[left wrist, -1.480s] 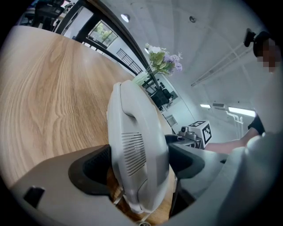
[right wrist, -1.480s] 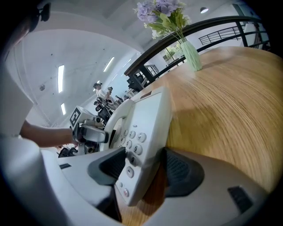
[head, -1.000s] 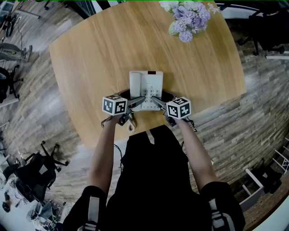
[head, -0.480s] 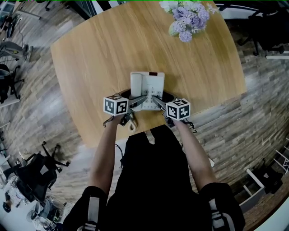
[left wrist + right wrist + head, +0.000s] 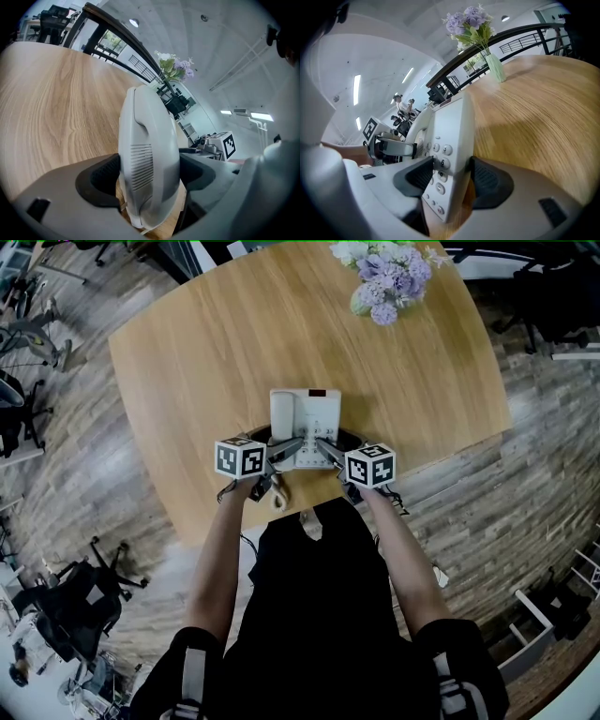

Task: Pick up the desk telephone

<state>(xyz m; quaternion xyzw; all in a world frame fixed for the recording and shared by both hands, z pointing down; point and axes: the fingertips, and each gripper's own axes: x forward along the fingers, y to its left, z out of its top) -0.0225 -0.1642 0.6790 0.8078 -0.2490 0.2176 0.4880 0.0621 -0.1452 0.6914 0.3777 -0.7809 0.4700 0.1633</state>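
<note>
Desk telephone [image 5: 305, 420]: white, lying at the near edge of the table [image 5: 206, 343], right in front of you; handset on its left side, keypad on its right; whether its base rests on the wood or is just clear of it cannot be told.

Your left gripper [image 5: 286, 448]: closed on the handset side of the telephone; in the left gripper view the handset [image 5: 147, 154] fills the gap, and both dark pads [image 5: 105, 176] touch it, one on each side.

Your right gripper [image 5: 328, 452]: closed on the keypad side; in the right gripper view one pad [image 5: 419, 174] presses the button face beside the key marked 6, and the other pad sits against the opposite face of the body [image 5: 457, 140].

Grippers together: you have them angled inward from the near corners, tips close to each other over the telephone's near end; the marker cubes [image 5: 239, 457] sit just off the table edge, either side of your body.

Table: light wood, wide and bare round the telephone.

Flowers [image 5: 389, 277]: purple and white, in a pale green vase [image 5: 496, 68] at the far right corner of the table, well apart from the telephone.

Surroundings: wood-plank floor [image 5: 525, 456]; a black office chair [image 5: 80, 601] at your lower left.
</note>
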